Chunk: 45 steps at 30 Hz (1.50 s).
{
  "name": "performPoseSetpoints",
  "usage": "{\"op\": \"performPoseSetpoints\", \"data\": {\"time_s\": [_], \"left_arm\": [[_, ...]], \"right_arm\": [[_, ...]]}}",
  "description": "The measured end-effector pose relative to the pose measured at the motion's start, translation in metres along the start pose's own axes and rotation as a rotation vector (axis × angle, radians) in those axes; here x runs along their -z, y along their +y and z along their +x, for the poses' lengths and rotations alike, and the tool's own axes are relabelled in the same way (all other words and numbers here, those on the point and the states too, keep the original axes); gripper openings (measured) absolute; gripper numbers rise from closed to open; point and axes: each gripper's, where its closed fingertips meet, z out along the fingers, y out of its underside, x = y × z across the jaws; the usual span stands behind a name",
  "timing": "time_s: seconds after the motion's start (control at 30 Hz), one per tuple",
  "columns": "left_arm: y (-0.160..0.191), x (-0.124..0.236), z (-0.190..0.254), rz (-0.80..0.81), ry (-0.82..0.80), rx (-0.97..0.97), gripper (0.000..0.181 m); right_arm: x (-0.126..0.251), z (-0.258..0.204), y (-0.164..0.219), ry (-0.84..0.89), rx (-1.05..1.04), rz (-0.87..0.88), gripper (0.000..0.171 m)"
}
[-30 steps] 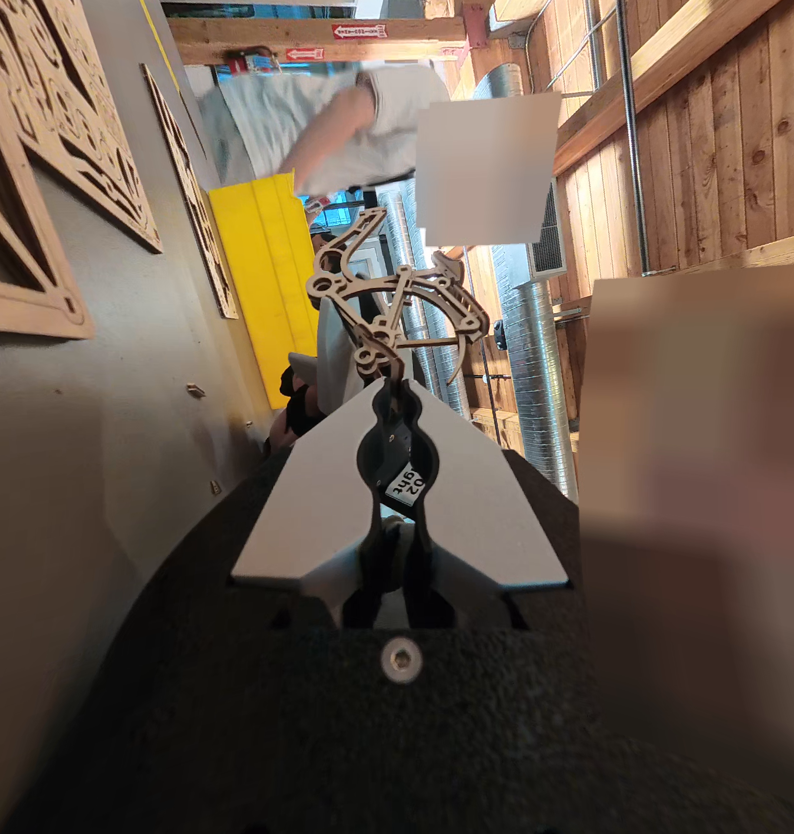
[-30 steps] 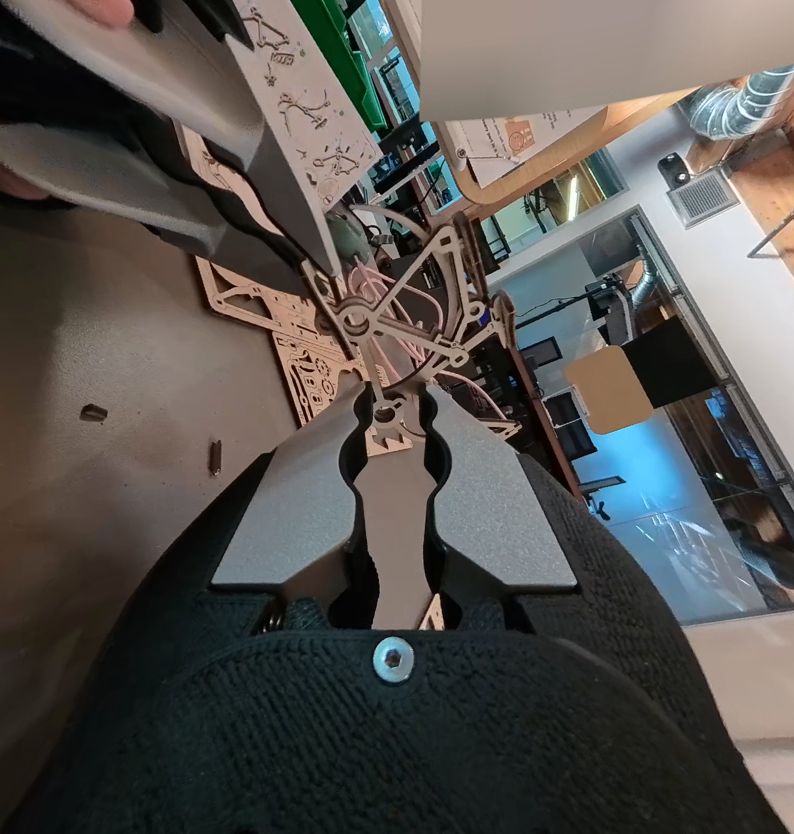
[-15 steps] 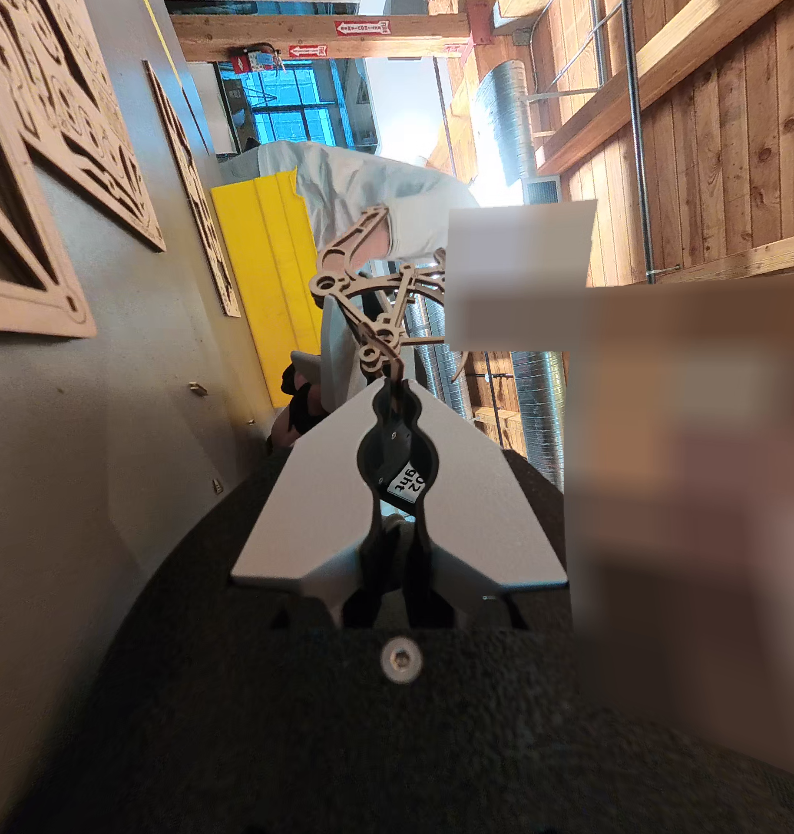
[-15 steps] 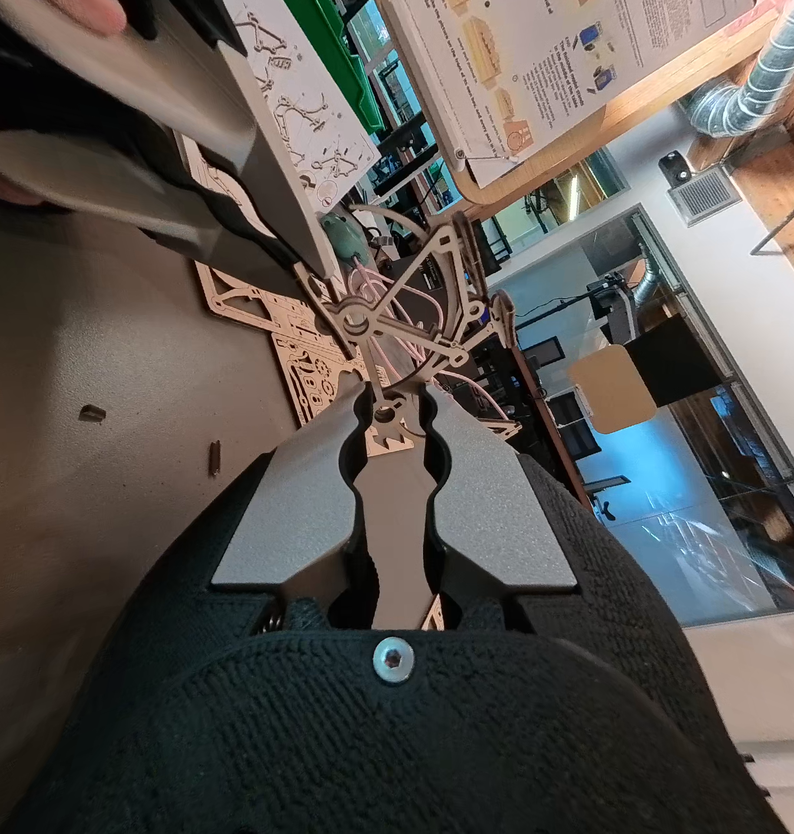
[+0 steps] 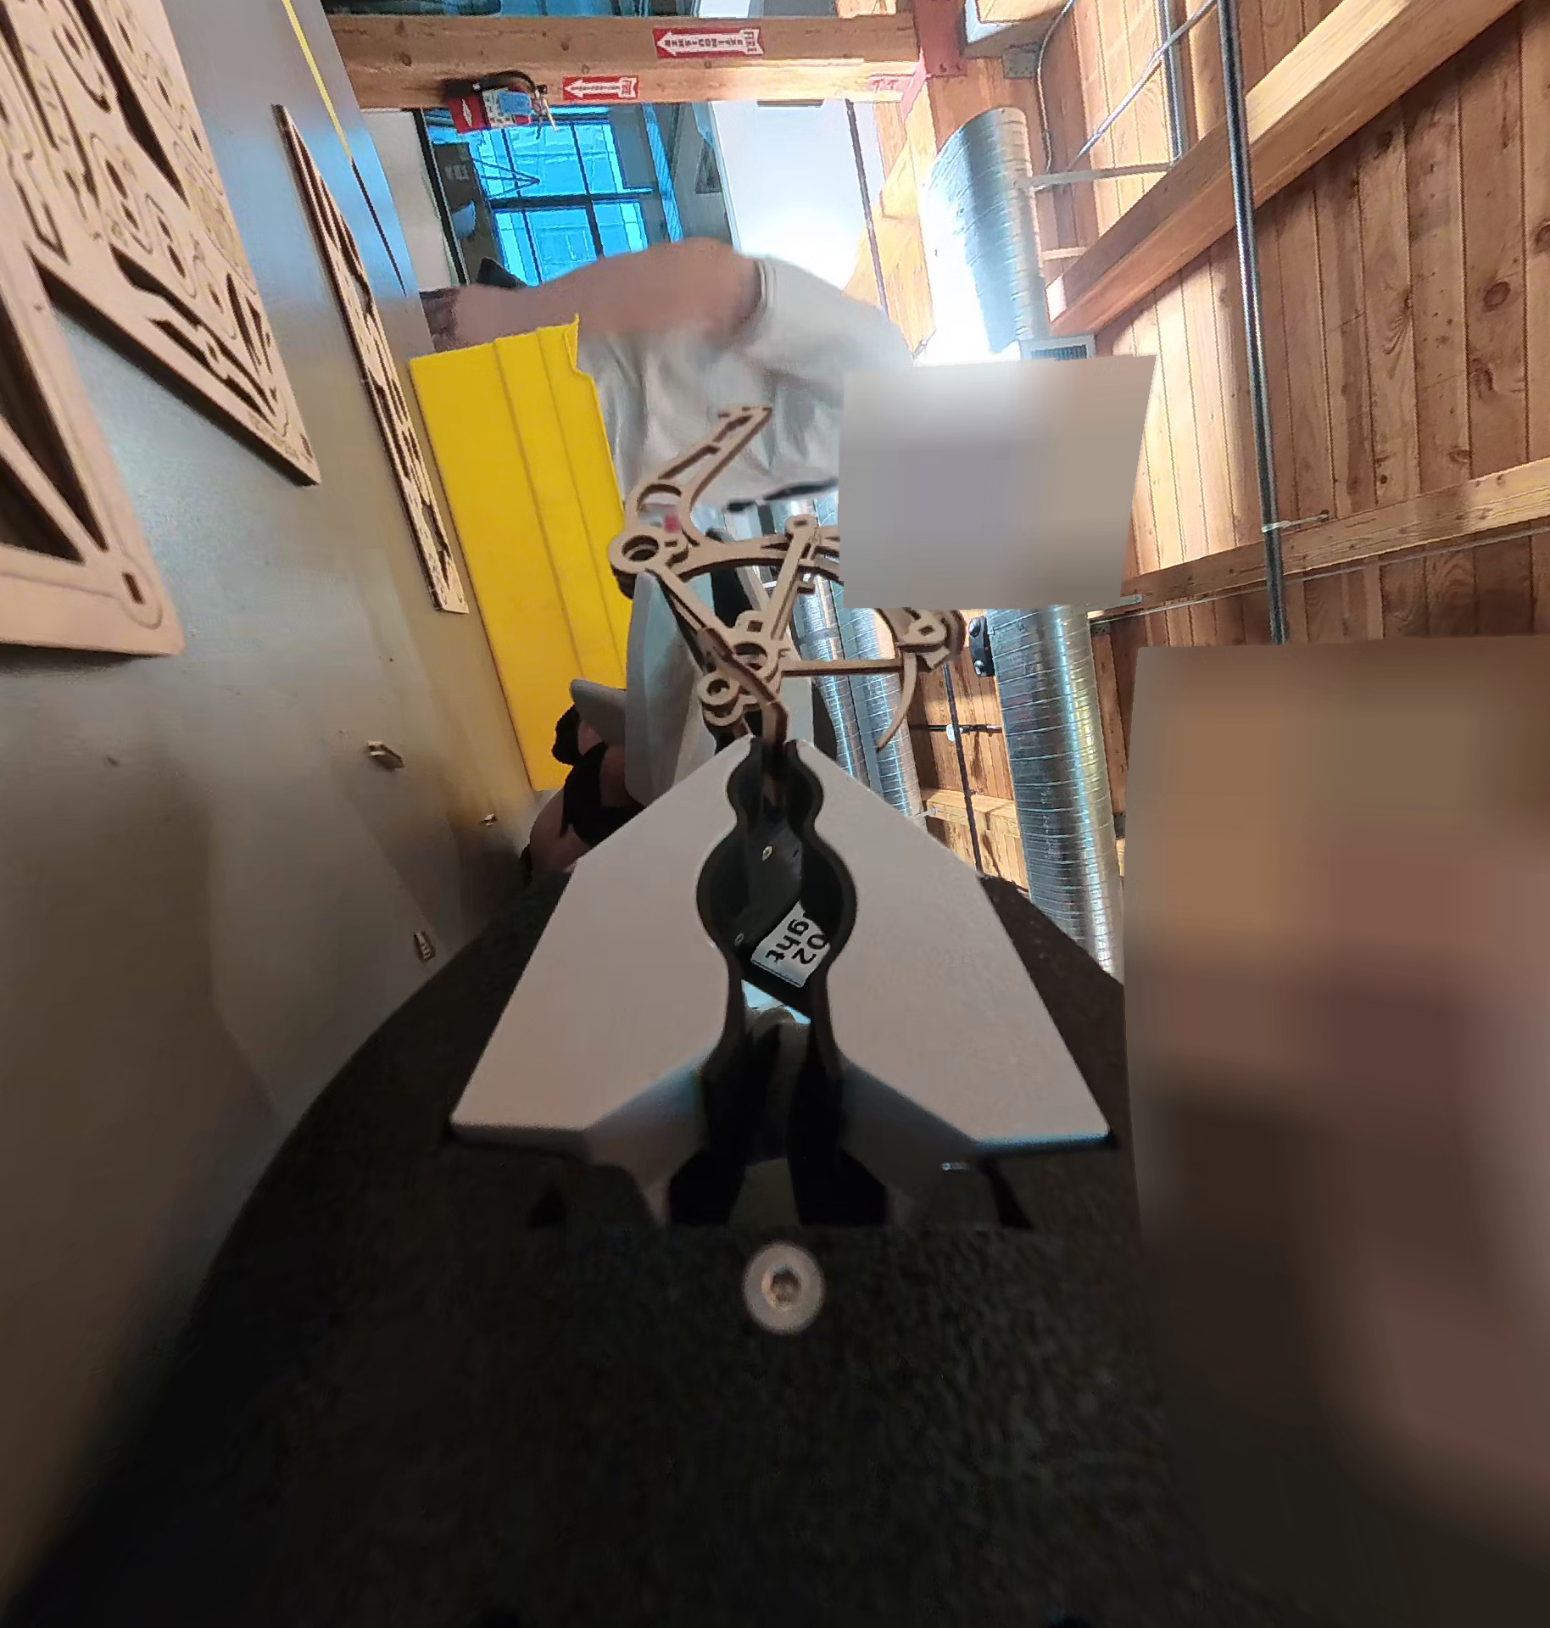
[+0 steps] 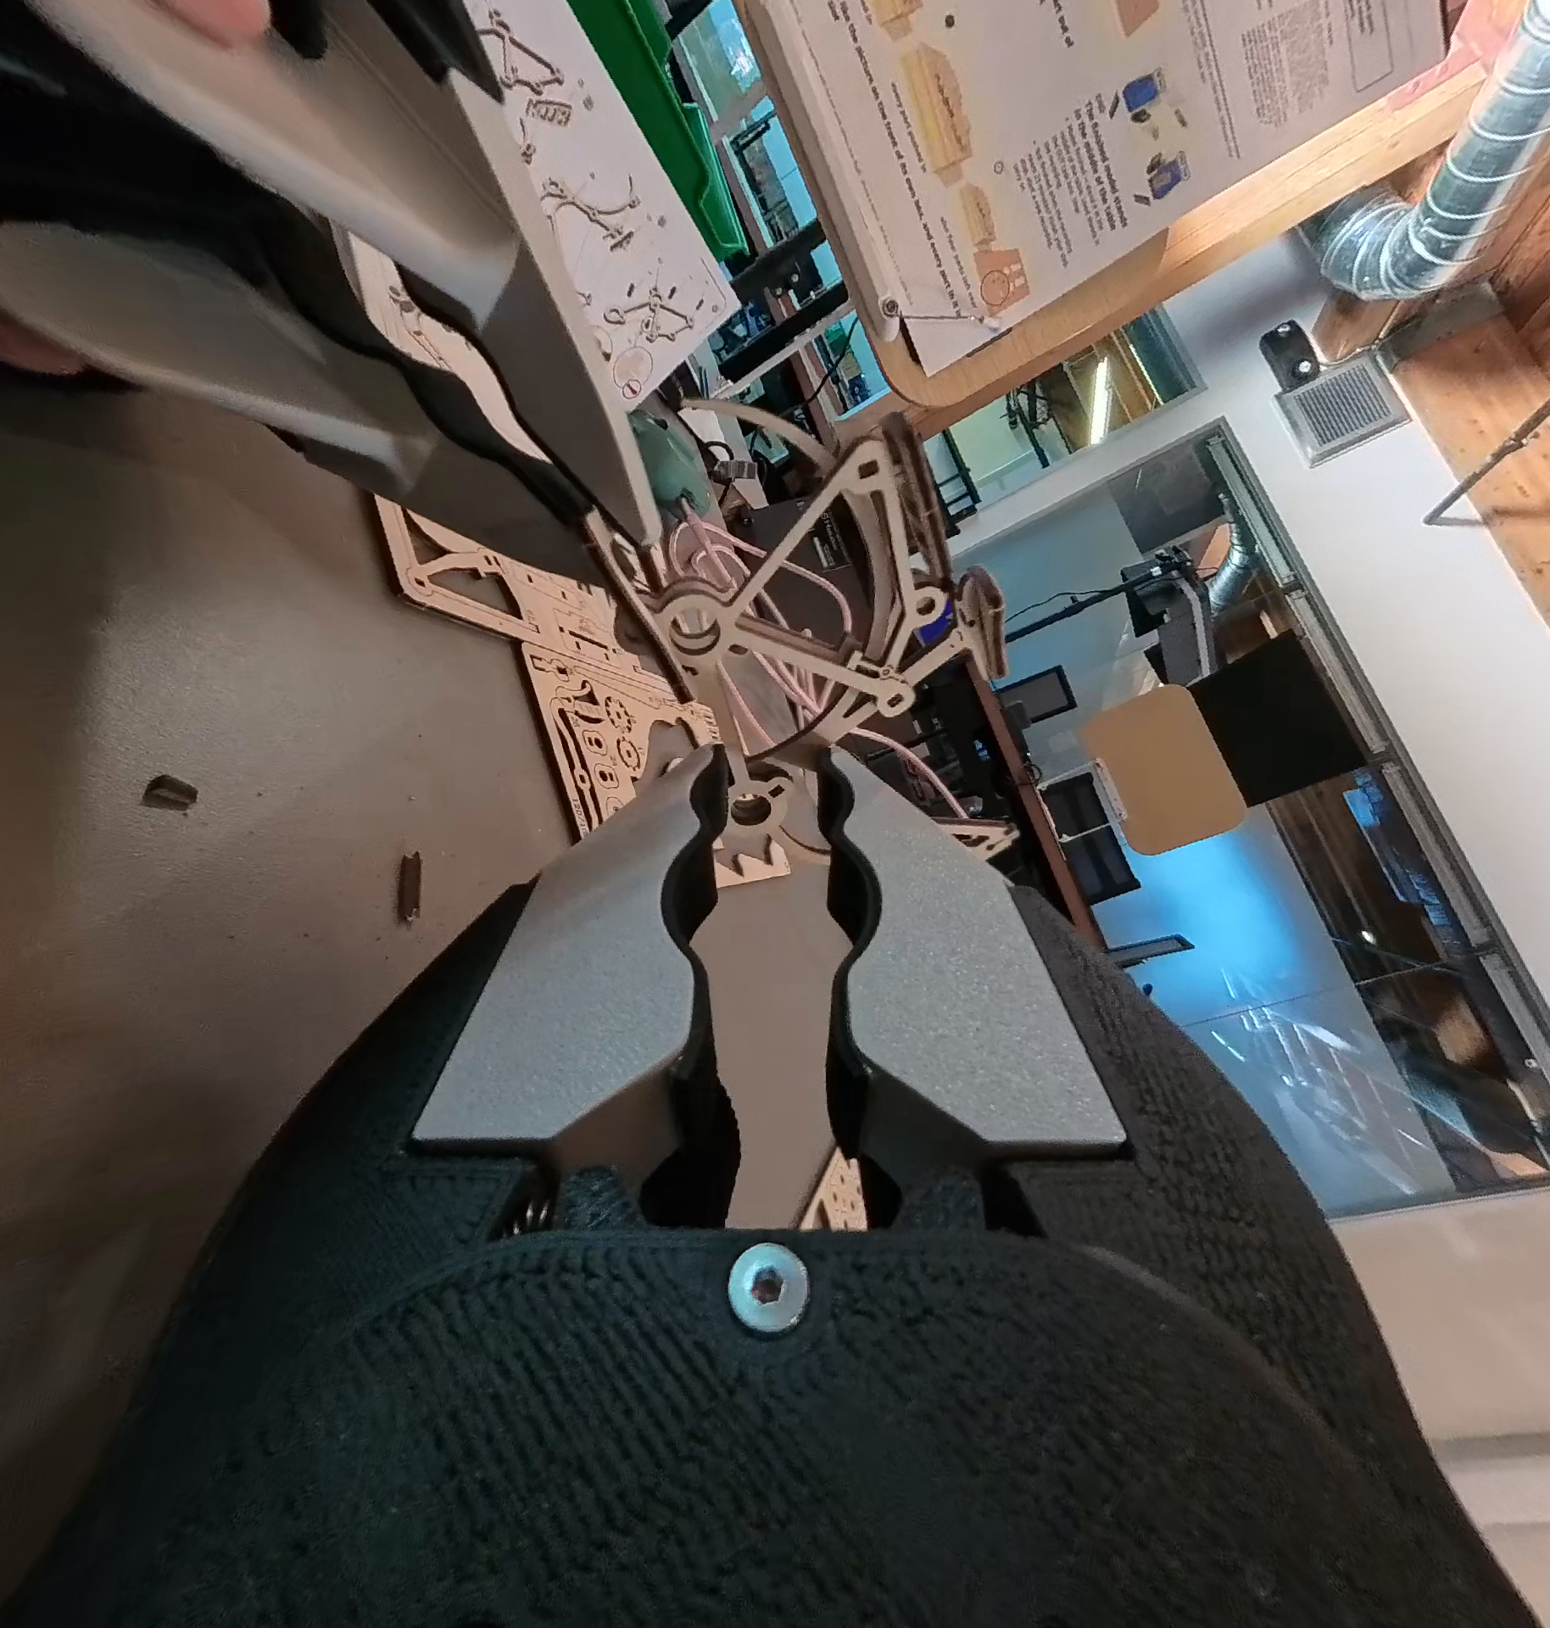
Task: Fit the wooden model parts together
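A wooden bicycle-like model frame [image 5: 736,617] is clamped at its lower end in my left gripper [image 5: 767,753], which is shut on it. In the right wrist view the frame [image 6: 807,634] stands in the middle, and the left gripper [image 6: 617,551] comes in from the upper left and holds it at one joint. My right gripper [image 6: 770,762] has its fingers apart around the frame's lower ring end [image 6: 749,806]. Its left fingertip [image 6: 701,775] touches a thin strut, and a gap shows on the other side.
Laser-cut wooden sheets [image 5: 137,264] [image 6: 490,581] lie on the grey table [image 6: 225,661]. An instruction sheet [image 6: 613,220] and a green bin [image 6: 666,114] lie beyond. Small wooden offcuts [image 6: 168,793] [image 6: 410,881] lie loose. A yellow panel [image 5: 525,529] and a person [image 5: 736,352] are behind the frame.
Both grippers and the frame have hardly moved. The person in the background of the left wrist view has shifted an arm.
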Motion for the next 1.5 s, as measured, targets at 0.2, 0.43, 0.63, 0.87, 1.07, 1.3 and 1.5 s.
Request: {"op": "performPoseSetpoints", "data": {"time_s": [0.2,0.43,0.63,0.87,1.07,1.3,1.5], "left_arm": [[0.001,-0.001,-0.001,-0.009,-0.003,0.002,0.000],[0.003,-0.003,-0.004,-0.005,-0.023,0.012,0.000],[0.015,-0.006,0.003,-0.006,0.019,0.090,0.000],[0.021,-0.003,0.009,0.061,0.043,0.096,0.000],[0.026,-0.006,0.004,0.081,0.022,0.070,0.000],[0.026,-0.007,0.002,0.098,0.011,0.039,0.000],[0.026,-0.007,0.003,0.103,0.015,0.035,0.000]], "right_arm": [[0.001,0.002,-0.001,0.023,0.037,-0.004,0.018],[0.006,0.004,0.000,0.053,0.103,-0.020,0.018],[0.018,0.008,-0.005,0.083,0.160,-0.004,0.018],[0.026,0.014,-0.011,0.086,0.105,0.030,0.018],[0.027,0.018,-0.007,0.084,0.079,0.030,0.018],[0.030,0.017,-0.009,0.090,0.112,0.045,0.018],[0.032,0.016,-0.005,0.098,0.169,0.034,0.018]]}}
